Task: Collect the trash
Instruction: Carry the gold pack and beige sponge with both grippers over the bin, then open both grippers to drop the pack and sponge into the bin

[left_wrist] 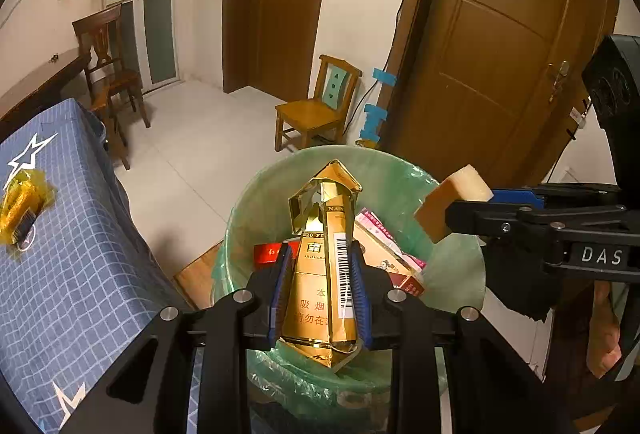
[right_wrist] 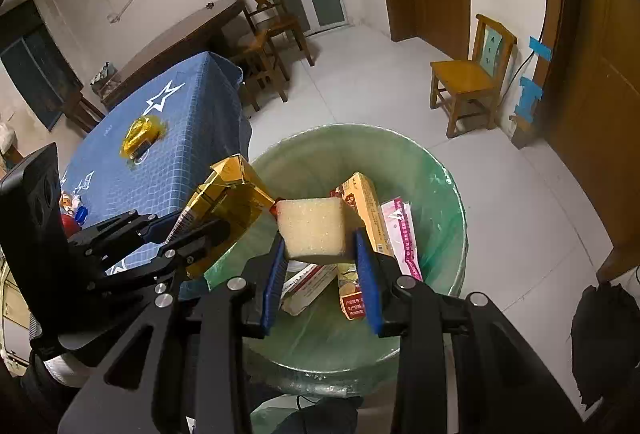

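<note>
My left gripper (left_wrist: 320, 286) is shut on a crushed gold cigarette pack (left_wrist: 324, 274) and holds it over the green-lined trash bin (left_wrist: 256, 201). The pack also shows in the right wrist view (right_wrist: 228, 193). My right gripper (right_wrist: 322, 266) is shut on a yellow sponge block (right_wrist: 312, 230), also over the bin (right_wrist: 440, 185); the sponge appears in the left wrist view (left_wrist: 452, 197) at the bin's right rim. Several boxes and a pink packet (right_wrist: 404, 234) lie inside the bin. A gold wrapper (right_wrist: 140, 135) lies on the blue tablecloth (right_wrist: 180, 153).
The blue-covered table (left_wrist: 60, 254) stands left of the bin. A small yellow wooden chair (right_wrist: 468, 73) stands by the wall past the bin. A dark wooden chair (right_wrist: 268, 17) and a brown desk stand further back. A brown door (left_wrist: 500, 53) is on the right.
</note>
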The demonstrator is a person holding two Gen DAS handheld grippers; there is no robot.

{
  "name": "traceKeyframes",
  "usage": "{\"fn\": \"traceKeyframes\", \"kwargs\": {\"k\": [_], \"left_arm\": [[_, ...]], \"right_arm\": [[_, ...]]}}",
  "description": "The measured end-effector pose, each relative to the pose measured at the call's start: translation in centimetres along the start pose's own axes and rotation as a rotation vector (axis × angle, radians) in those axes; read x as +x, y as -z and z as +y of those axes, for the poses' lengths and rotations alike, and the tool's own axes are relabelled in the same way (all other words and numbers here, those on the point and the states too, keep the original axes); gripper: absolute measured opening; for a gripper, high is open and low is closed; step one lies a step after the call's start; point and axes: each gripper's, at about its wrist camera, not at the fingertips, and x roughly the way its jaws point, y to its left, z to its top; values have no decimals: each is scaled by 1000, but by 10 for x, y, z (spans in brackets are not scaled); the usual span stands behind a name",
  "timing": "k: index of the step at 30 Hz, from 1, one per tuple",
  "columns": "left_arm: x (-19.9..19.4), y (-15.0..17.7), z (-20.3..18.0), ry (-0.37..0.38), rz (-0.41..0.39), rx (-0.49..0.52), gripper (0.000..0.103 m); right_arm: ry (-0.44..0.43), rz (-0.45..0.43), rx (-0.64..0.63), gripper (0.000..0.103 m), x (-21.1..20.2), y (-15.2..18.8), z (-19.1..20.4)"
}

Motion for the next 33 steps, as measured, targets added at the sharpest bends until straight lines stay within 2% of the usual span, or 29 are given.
{"fn": "traceKeyframes", "kwargs": {"k": [33], "left_arm": [[-11, 12, -4, -15, -2, 11, 30]], "right_arm": [[2, 5, 10, 33, 3, 2, -9]]}}
